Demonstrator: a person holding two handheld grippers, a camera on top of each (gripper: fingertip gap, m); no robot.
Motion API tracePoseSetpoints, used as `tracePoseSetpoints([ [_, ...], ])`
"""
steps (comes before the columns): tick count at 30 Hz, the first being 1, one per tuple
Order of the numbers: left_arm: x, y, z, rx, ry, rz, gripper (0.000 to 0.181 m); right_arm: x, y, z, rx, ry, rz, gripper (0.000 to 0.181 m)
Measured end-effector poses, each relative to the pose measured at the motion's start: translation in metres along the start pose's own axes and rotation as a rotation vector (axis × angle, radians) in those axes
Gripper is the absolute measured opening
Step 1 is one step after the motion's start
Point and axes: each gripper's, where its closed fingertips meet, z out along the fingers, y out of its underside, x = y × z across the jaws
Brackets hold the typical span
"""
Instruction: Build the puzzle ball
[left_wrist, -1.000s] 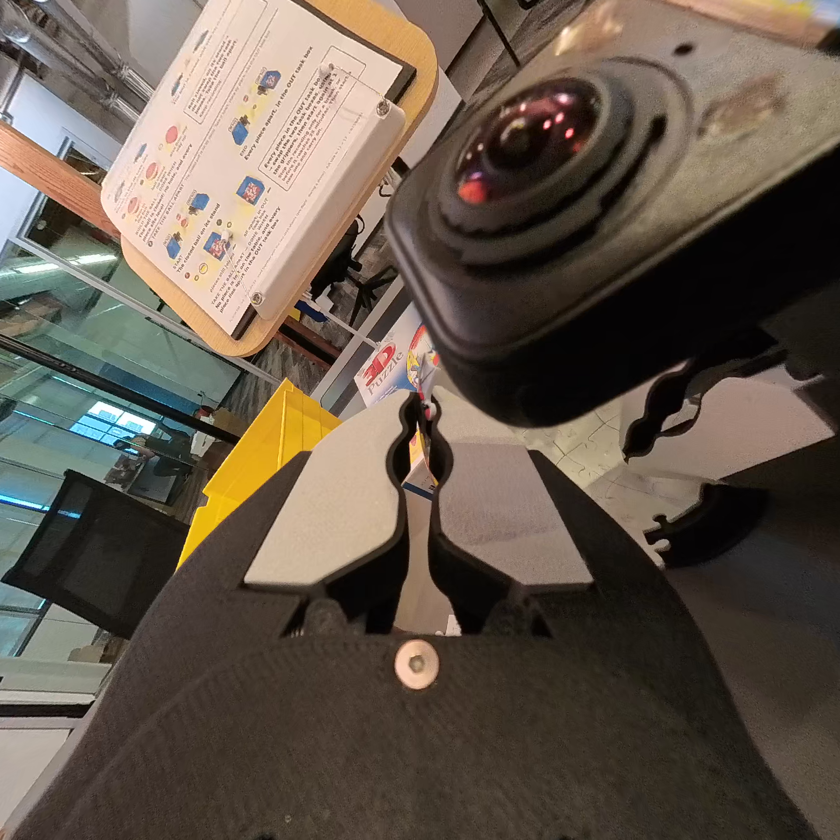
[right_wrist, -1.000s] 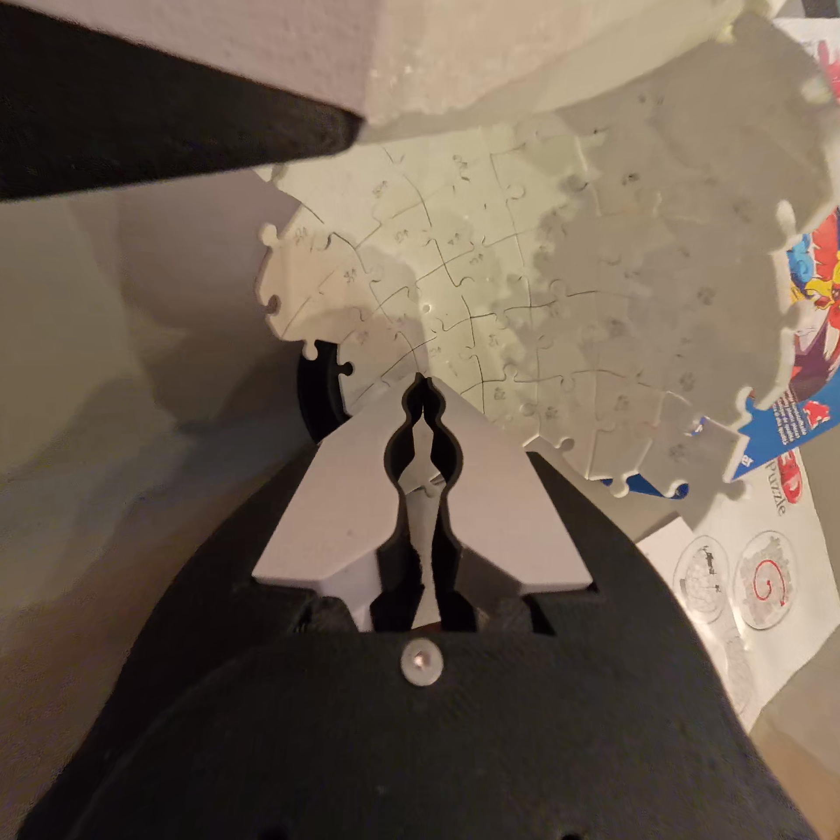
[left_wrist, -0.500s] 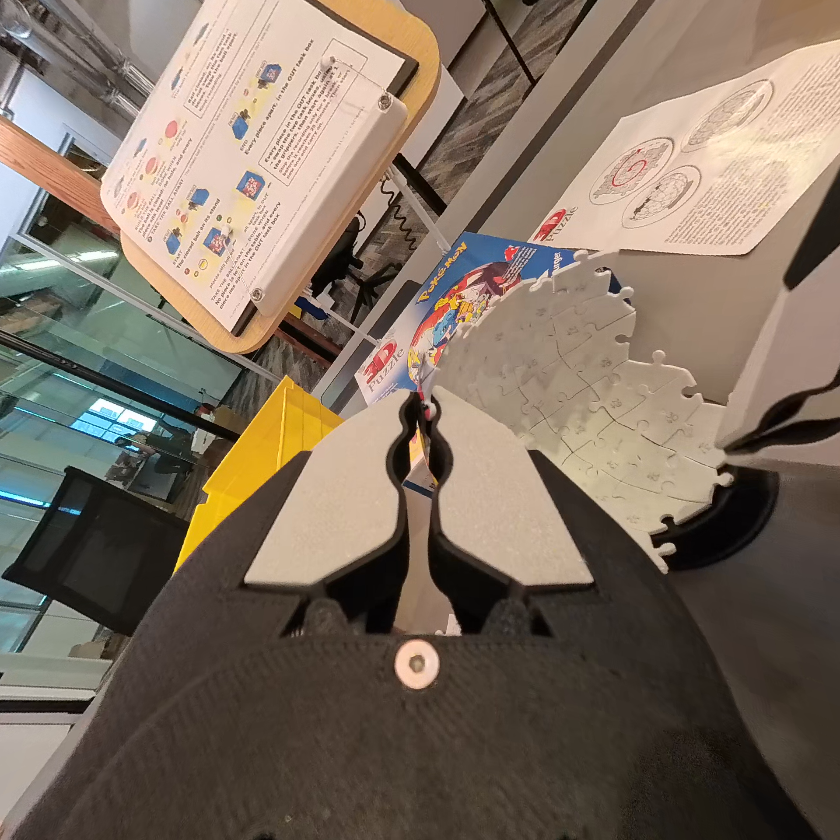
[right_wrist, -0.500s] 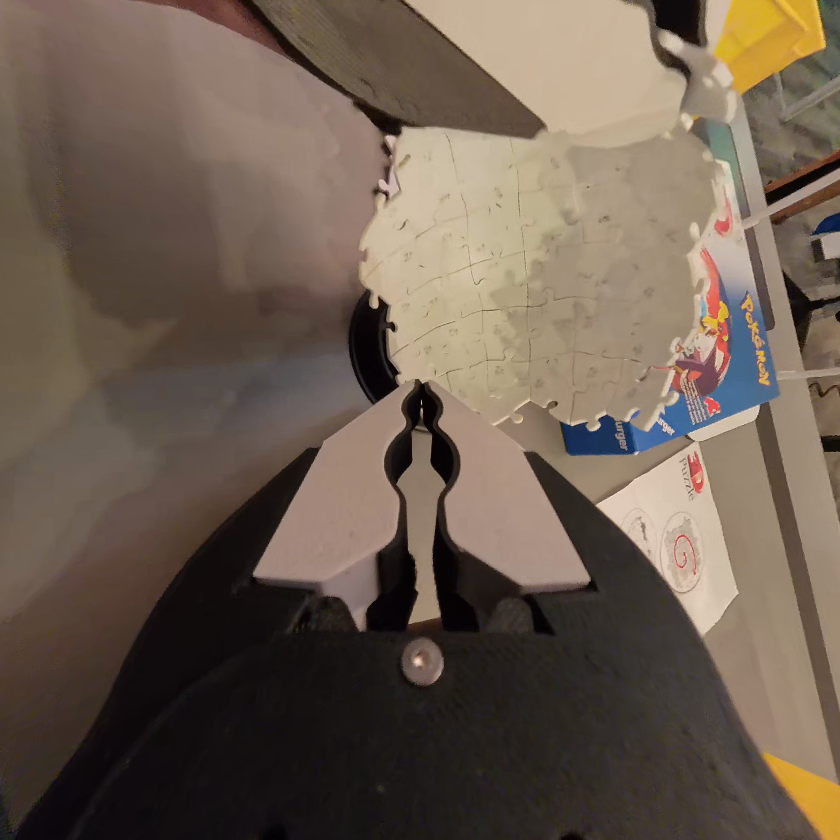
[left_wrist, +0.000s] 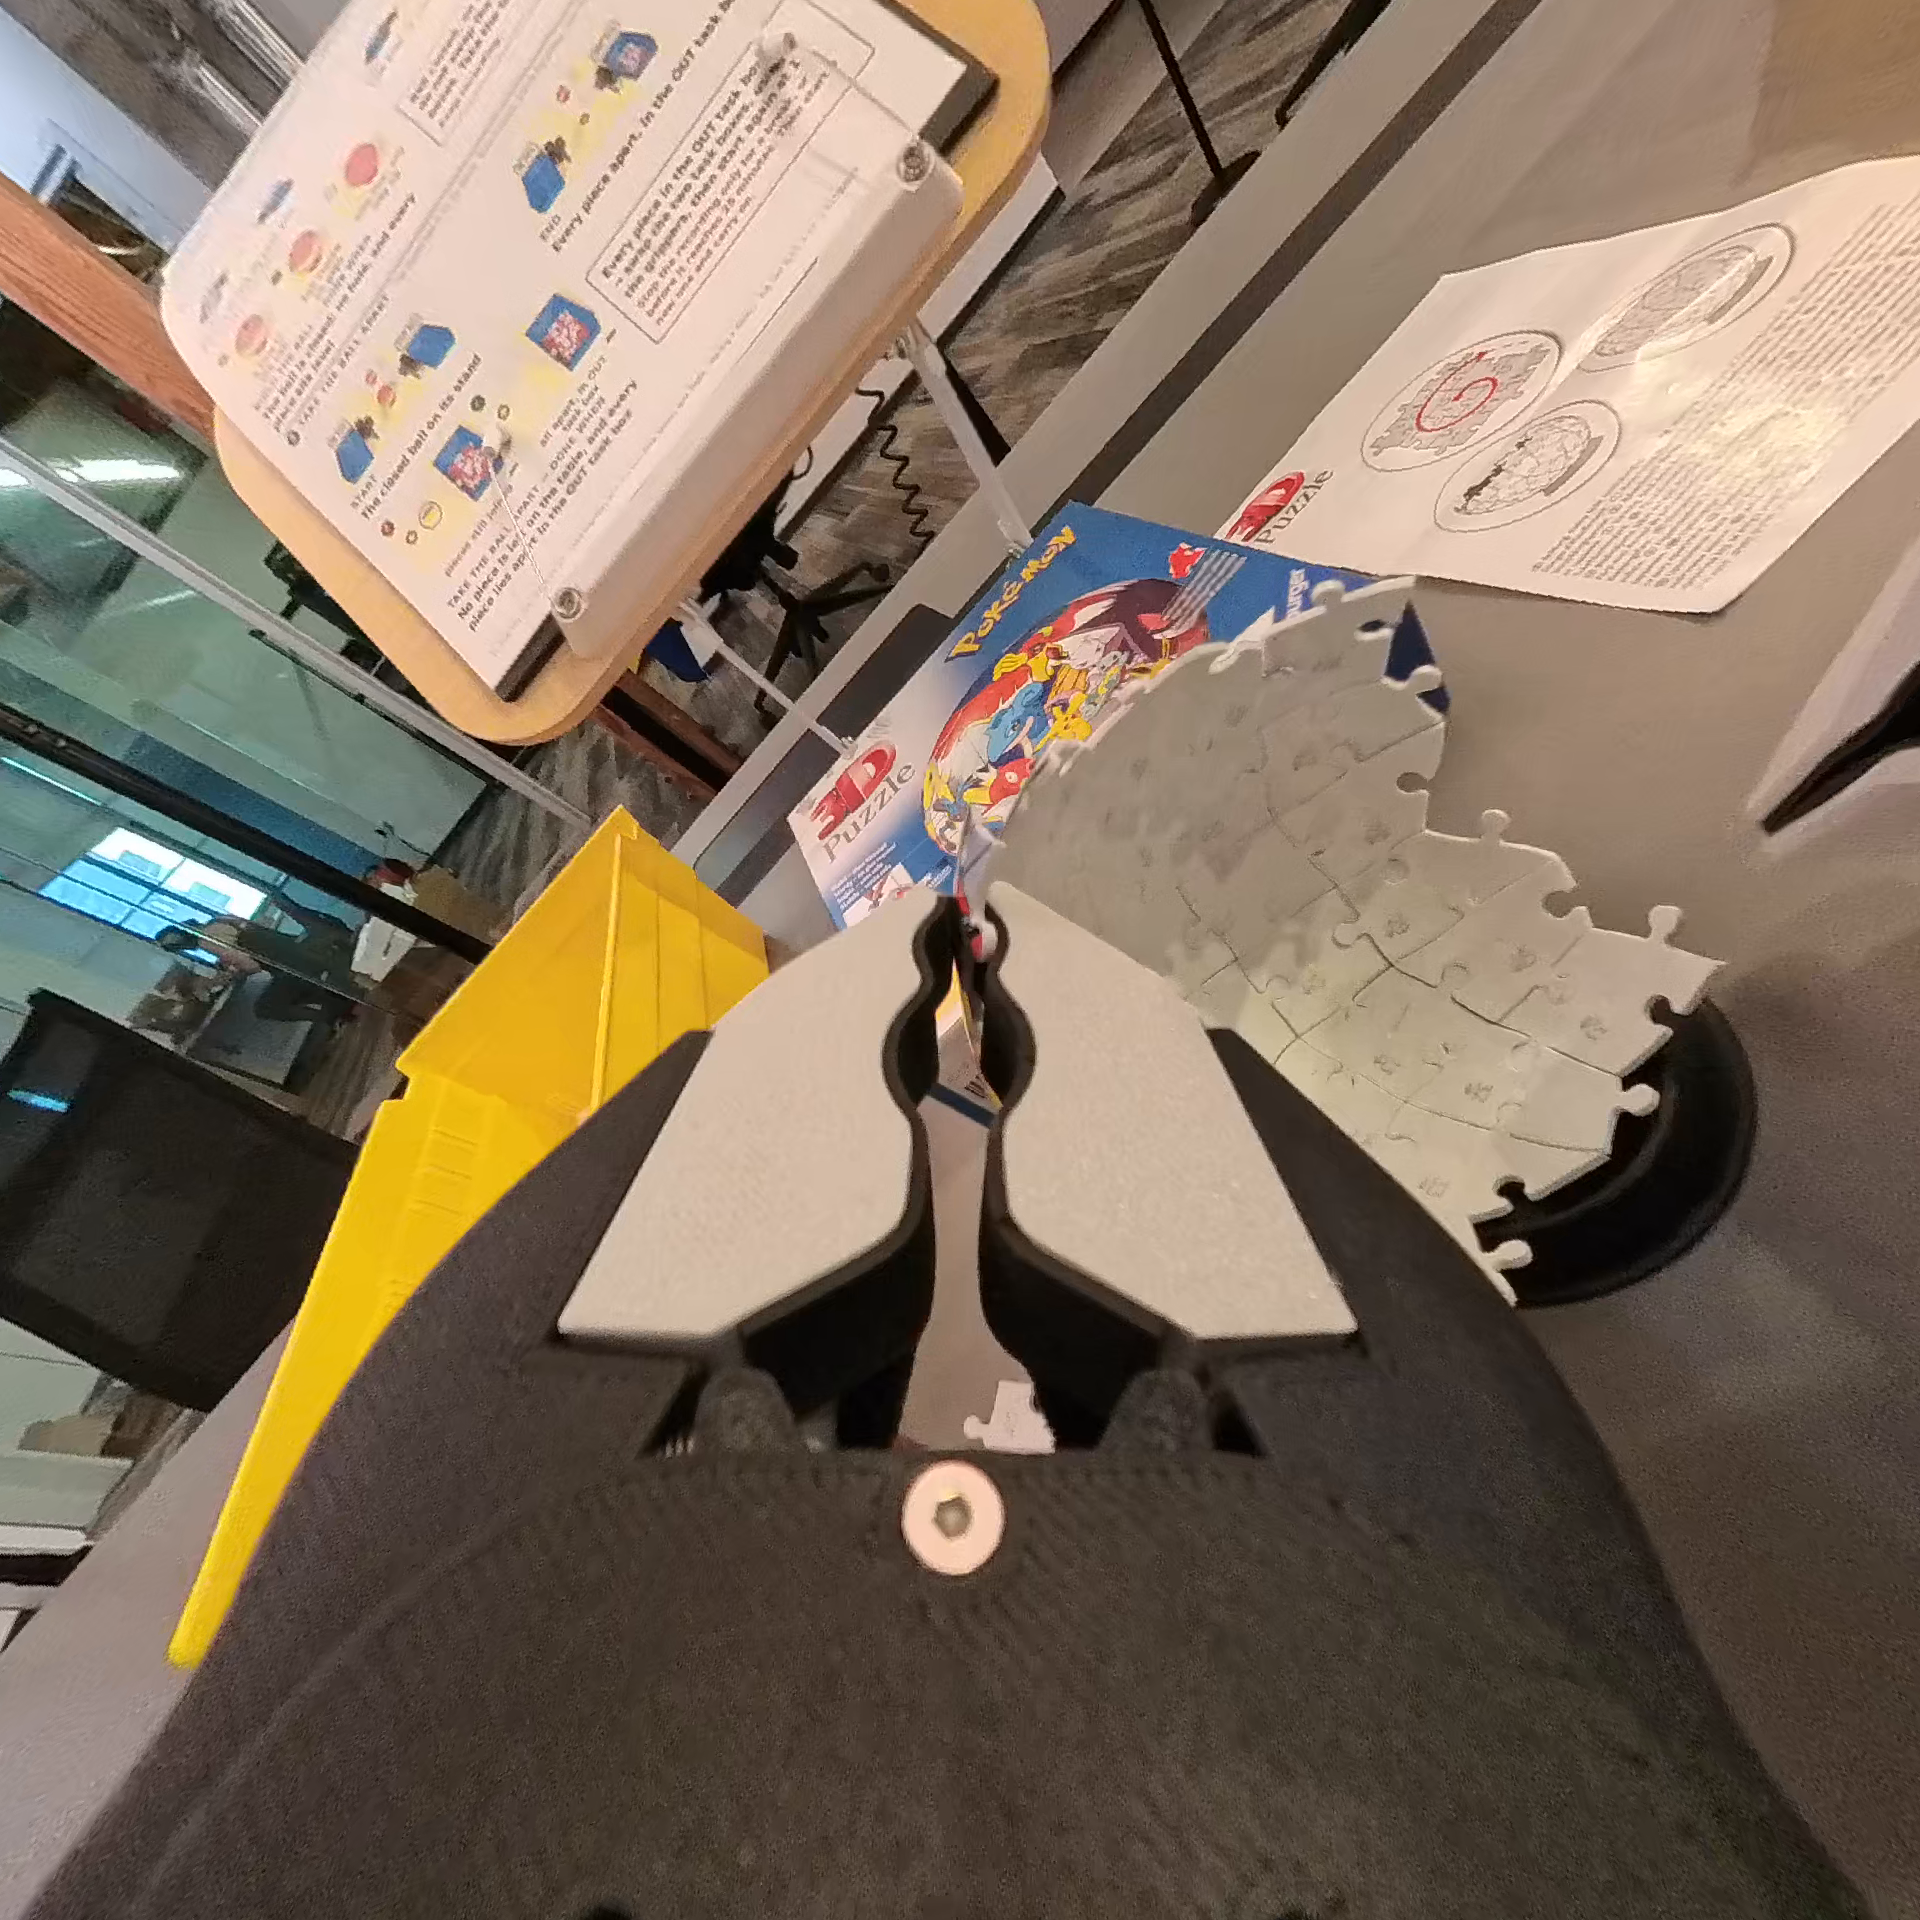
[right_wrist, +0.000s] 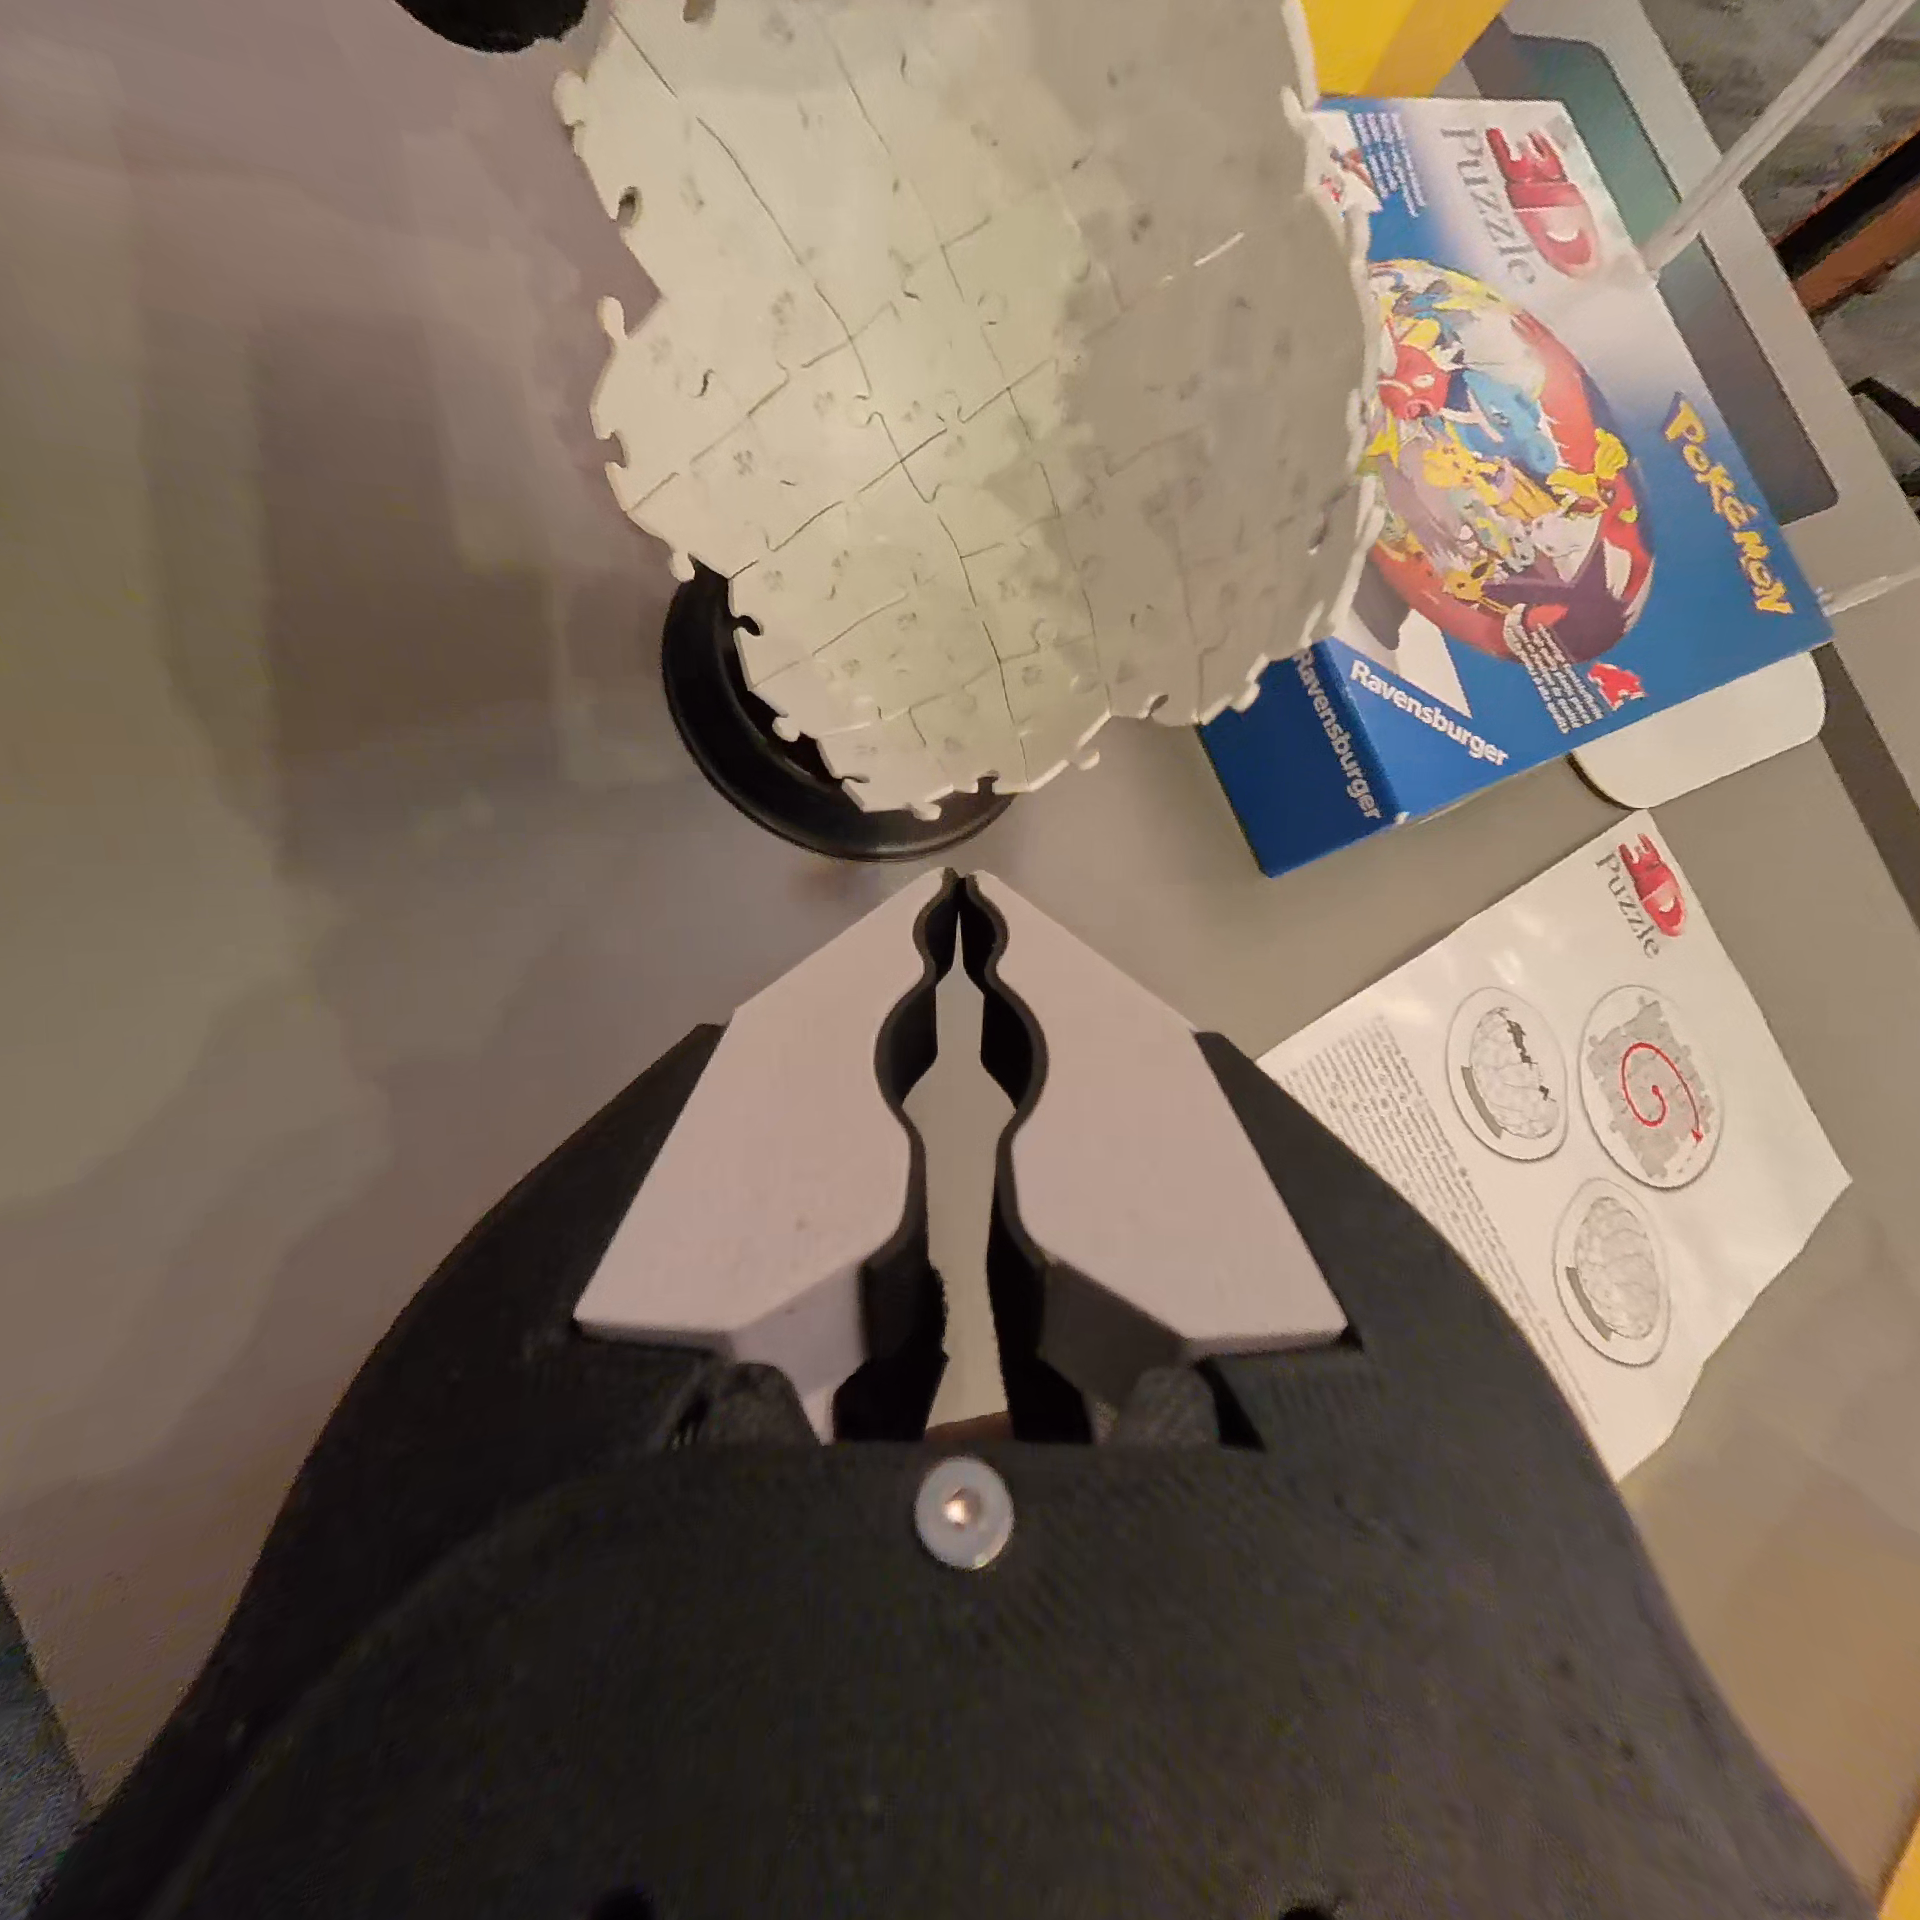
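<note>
The partly built puzzle ball (right_wrist: 987, 364) is a white bowl-shaped shell of joined pieces, its inside facing both cameras, resting on a black ring stand (right_wrist: 727, 727). In the left wrist view the shell (left_wrist: 1299, 883) sits just right of my left gripper (left_wrist: 966, 914), which is shut on the shell's rim; a coloured edge shows between its jaws. My right gripper (right_wrist: 956, 883) is shut with nothing between its tips, a short way in front of the stand and apart from the shell. One of its fingers (left_wrist: 1839, 727) shows at the right edge of the left wrist view.
The blue puzzle box (right_wrist: 1558, 468) lies right of the shell, with a white instruction sheet (right_wrist: 1558, 1143) nearer me. A yellow bin (left_wrist: 540, 1039) stands left of the box. A wooden board with a printed sheet (left_wrist: 623, 291) hangs behind the grey table (right_wrist: 312, 727). Spacing between my two grippers at the tips: around 15 cm.
My right gripper has drawn back out of the shell's inside and away from it, still shut. My left gripper has kept its hold on the rim, almost still.
</note>
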Motion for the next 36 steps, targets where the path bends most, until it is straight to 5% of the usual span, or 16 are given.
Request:
tracePoseSetpoints([
  [25, 0.007, 0.015, 0.012, -0.103, 0.276, -0.541, 0.003, 0.007, 0.018, -0.004, 0.043, -0.122, 0.237, 0.0],
  [36, 0.028, 0.02, 0.018, -0.167, 0.373, -0.516, 0.004, 0.004, 0.014, 0.005, 0.046, -0.185, 0.307, 0.0],
])
